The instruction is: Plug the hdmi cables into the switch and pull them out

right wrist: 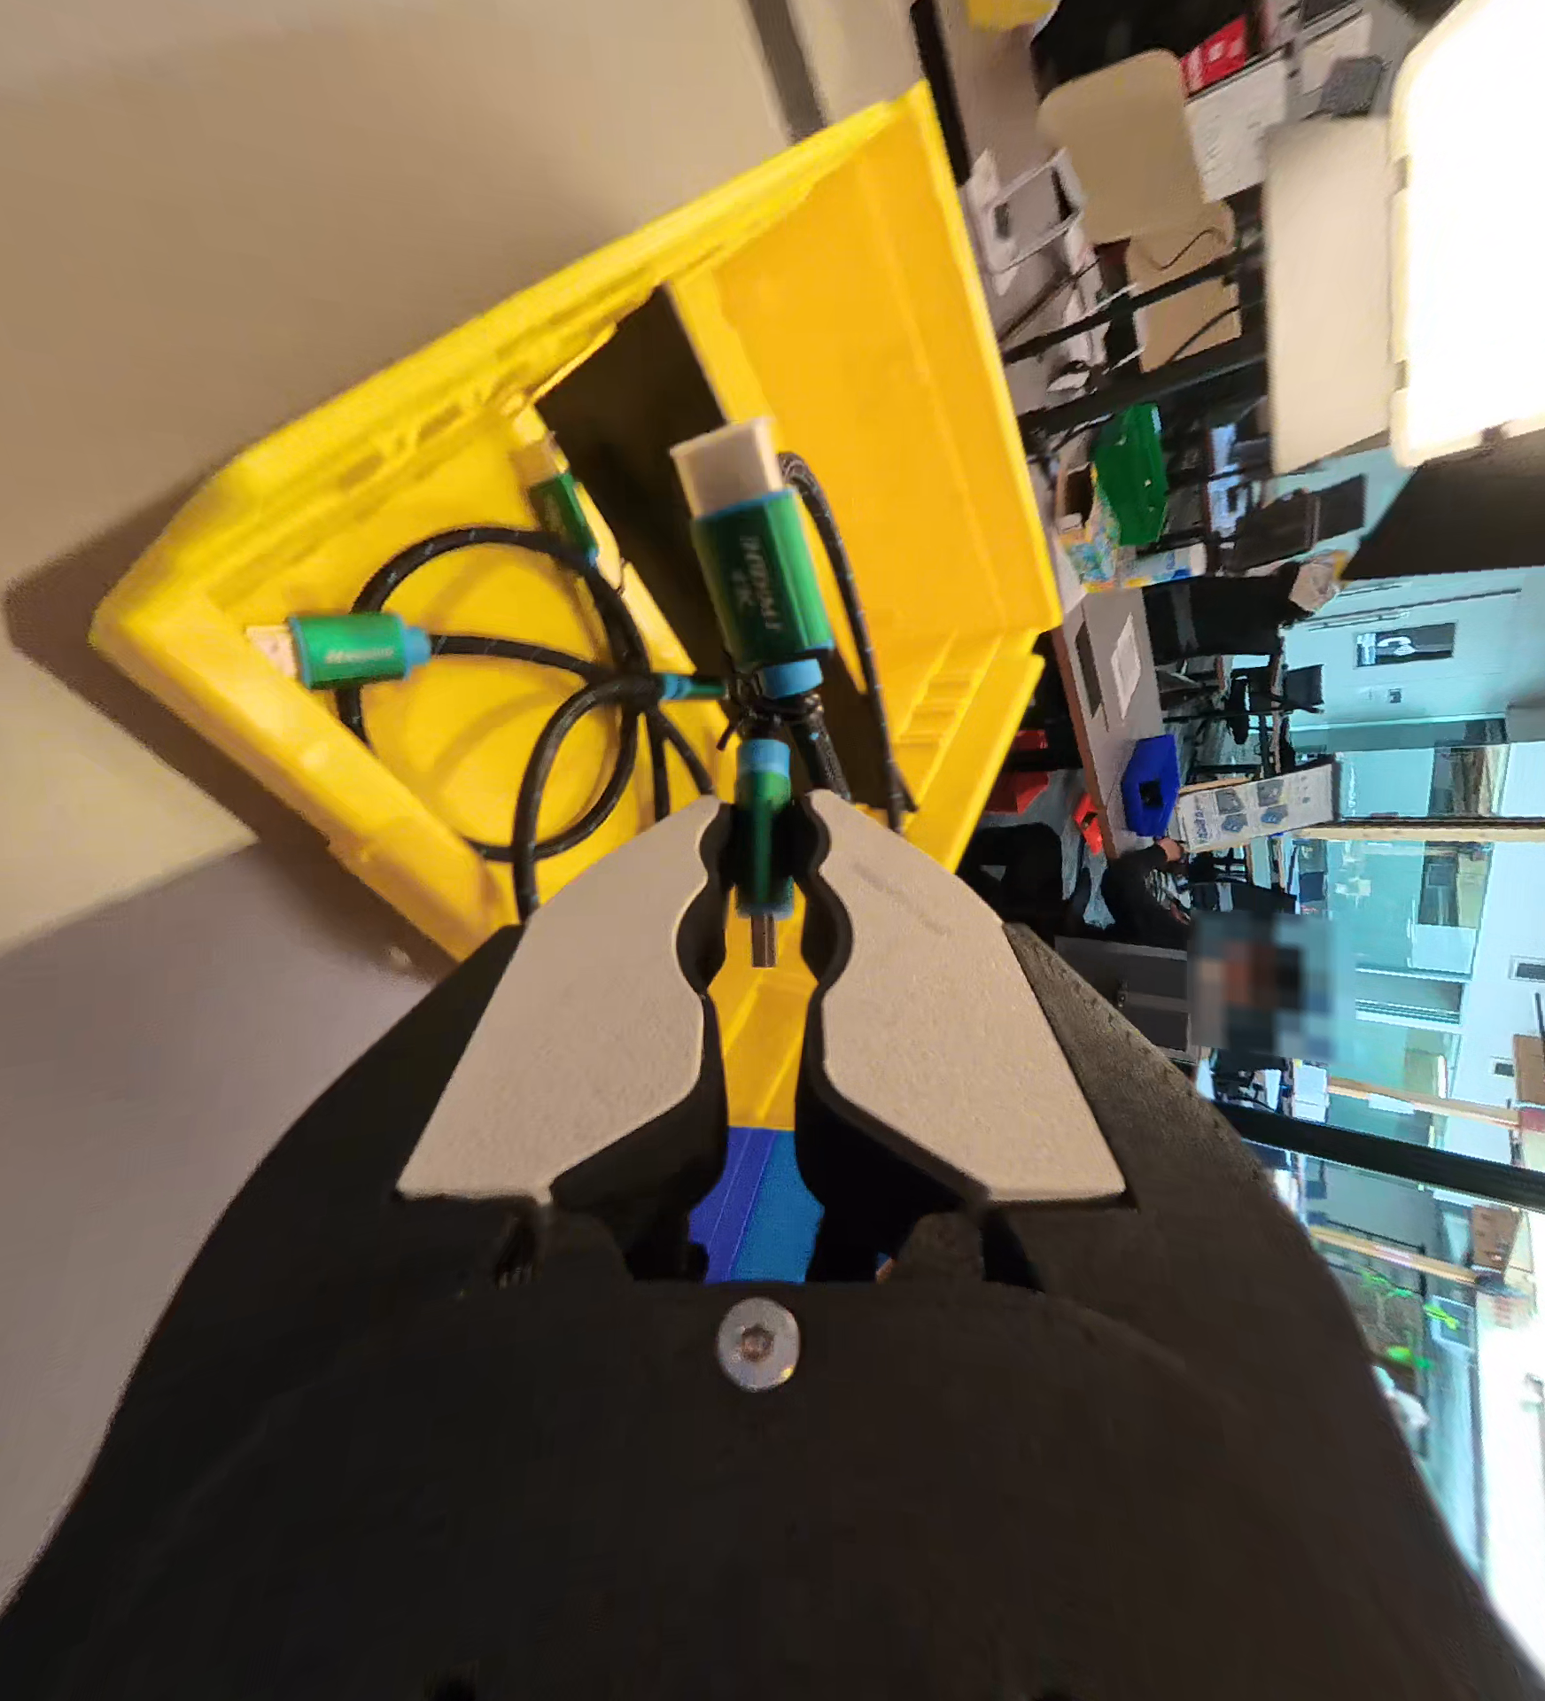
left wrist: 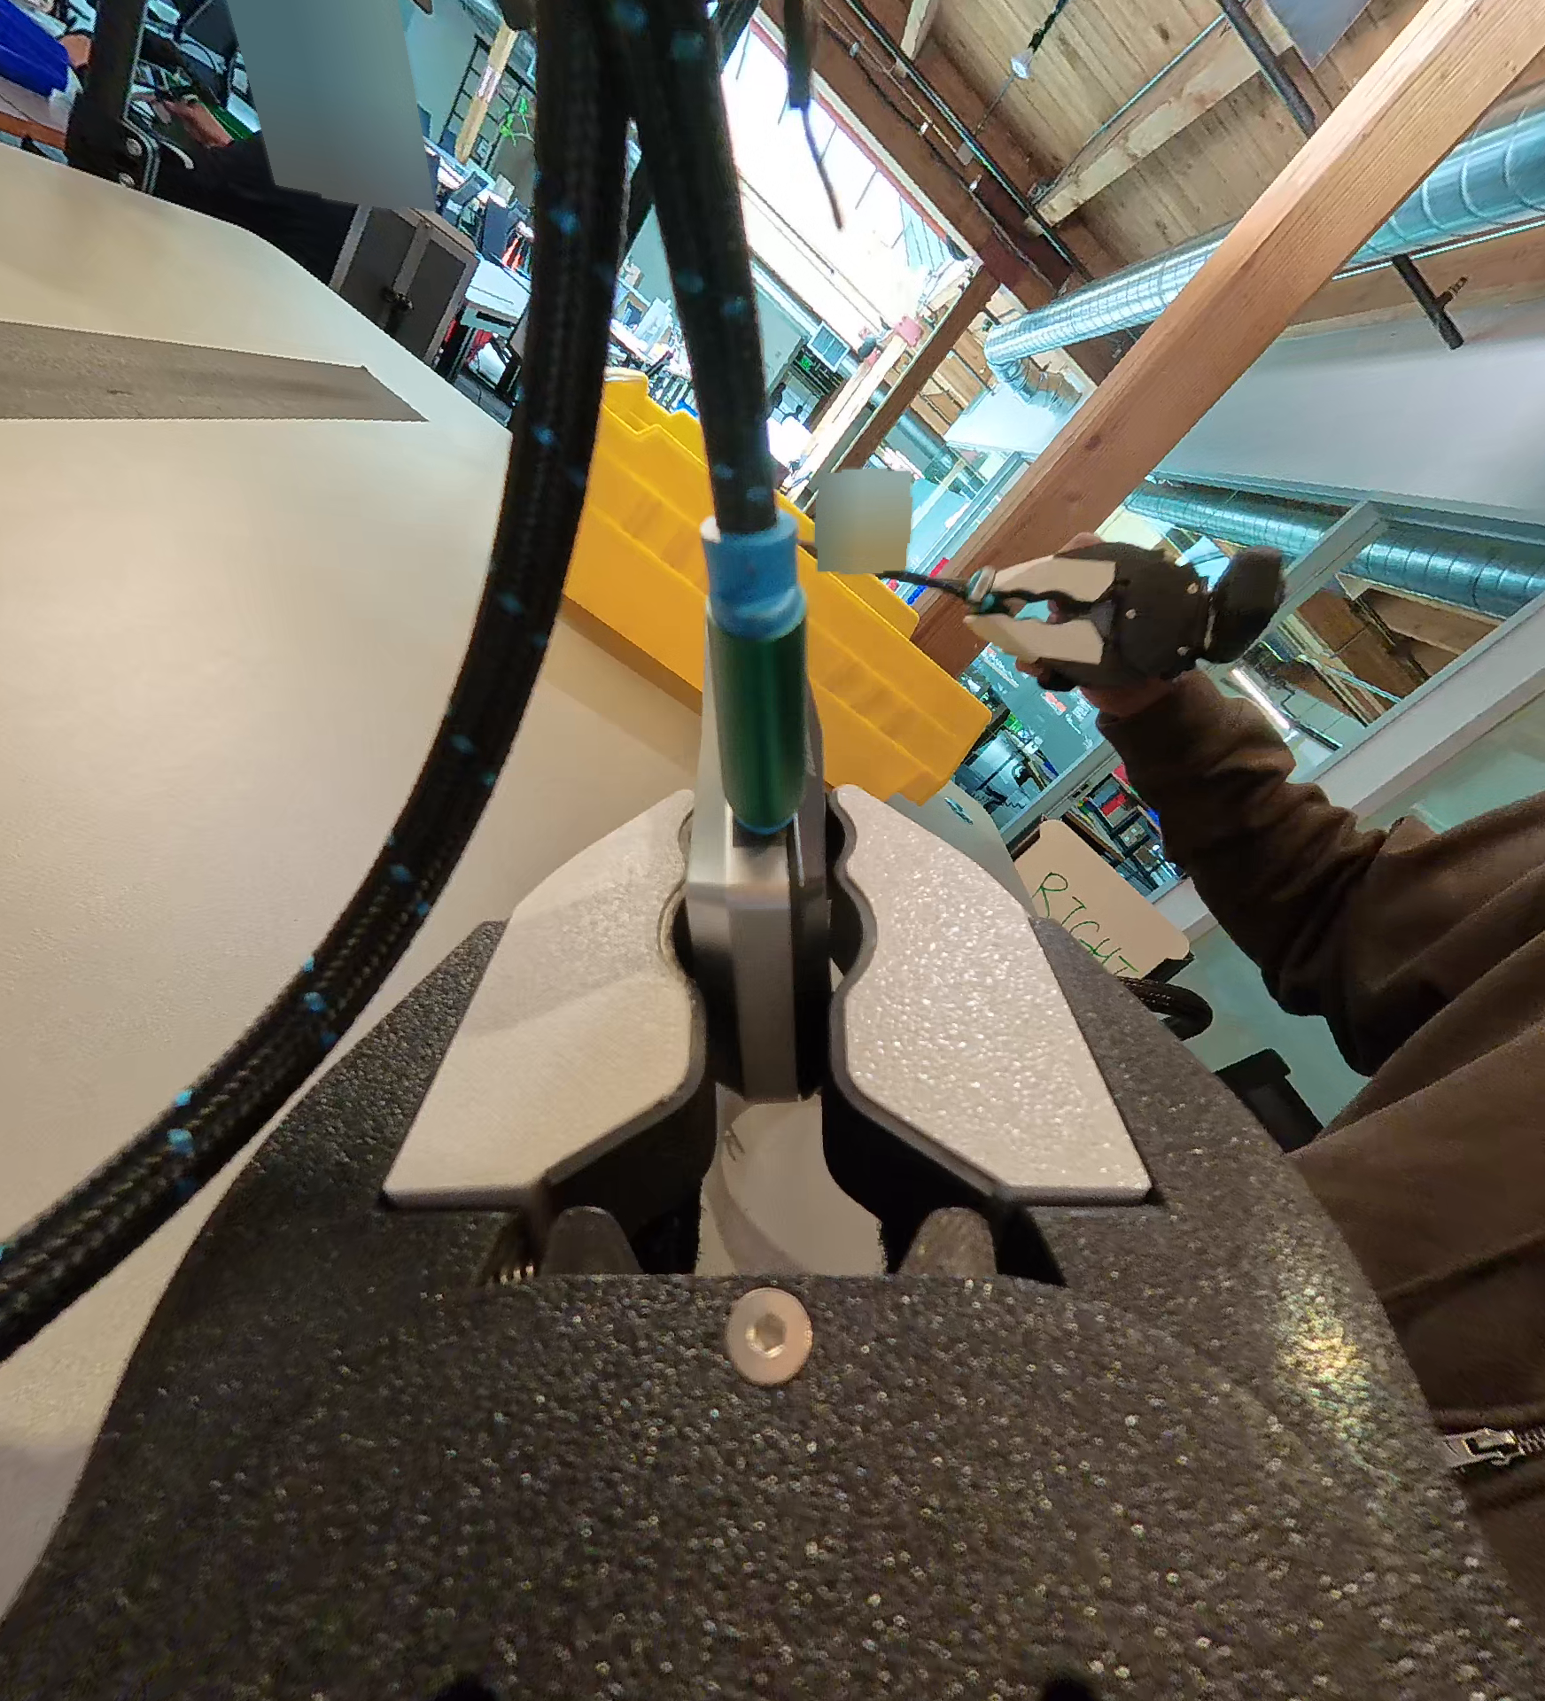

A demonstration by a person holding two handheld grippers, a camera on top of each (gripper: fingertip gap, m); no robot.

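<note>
1. Our largest thing is the pale cream tabletop [left wrist: 152,644], smooth and bare where it shows, in a workshop with timber beams [left wrist: 1257,304], silver ducting and cluttered benches behind.
2. On it sits the open yellow plastic bin [right wrist: 861,304], seen from above in the right wrist view. It holds loose coils of black braided cable [right wrist: 493,672] with green metal-shelled plugs [right wrist: 345,652], so the cables stay gathered in one place.
3. A thick black braided cable with blue flecks [left wrist: 437,782] loops across the left wrist view, hanging slack from the plug we hold.
4. Our left gripper [left wrist: 764,856] is clamped on the silver metal tip of a large green plug with a blue collar [left wrist: 755,709]; holding the tip leaves the shell and cord free.
5. Our right gripper [right wrist: 761,828], raised above the bin, is closed on a small slim green plug with blue ends [right wrist: 764,810], its metal tip pointing back toward the camera.
6. A second large green plug with a clear cap [right wrist: 750,561] dangles just beyond, apparently tied to the same bundle.
</note>
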